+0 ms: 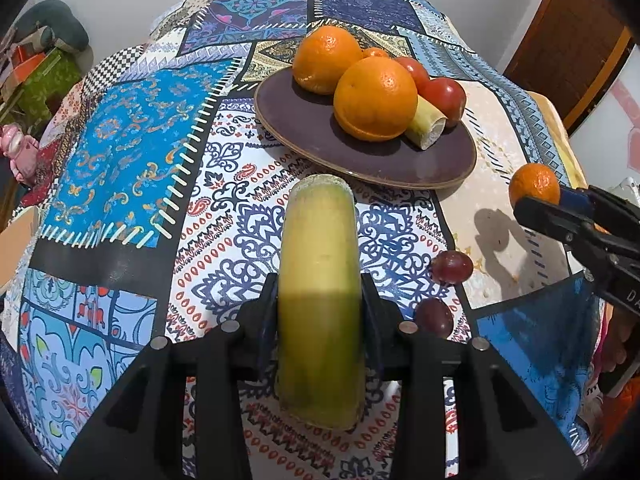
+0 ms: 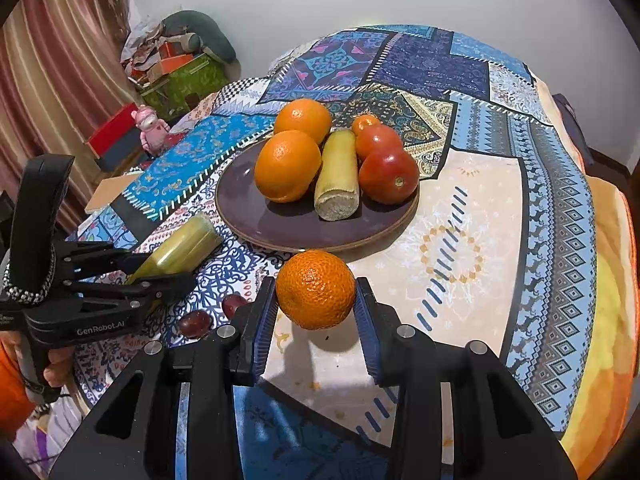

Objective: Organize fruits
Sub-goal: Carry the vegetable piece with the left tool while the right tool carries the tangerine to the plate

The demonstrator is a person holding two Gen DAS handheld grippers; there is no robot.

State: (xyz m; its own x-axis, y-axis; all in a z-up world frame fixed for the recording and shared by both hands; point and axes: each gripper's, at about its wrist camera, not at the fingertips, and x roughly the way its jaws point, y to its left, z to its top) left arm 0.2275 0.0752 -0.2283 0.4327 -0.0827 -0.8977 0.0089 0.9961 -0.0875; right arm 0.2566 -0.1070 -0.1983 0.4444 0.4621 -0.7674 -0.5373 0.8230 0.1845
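- Two fruits in hand: left gripper (image 1: 320, 300) clamps a cane piece (image 1: 318, 280) at mid-length; right gripper (image 2: 316, 300) clamps a mandarin (image 2: 315, 289) across its middle.
- Left fingers (image 1: 269, 312) press the cane's sides, fingers narrow; the piece points ahead, toward the plate (image 2: 276, 220).
- Cane looks stiff, smooth-skinned and fairly heavy for its size; a mid-length hold is best, an end hold would likely let it tip.
- Mandarin looks light, soft-skinned and round; it may roll or bruise, so grip gently at its widest part.
- Plate sits on the worktop (image 2: 460, 240) ahead, already holding oranges (image 2: 288, 166), tomatoes (image 2: 388, 176) and another cane piece (image 2: 338, 176).
- Two grapes (image 1: 452, 266) lie loose on the worktop near the left gripper; small, slippery, easily crushed.
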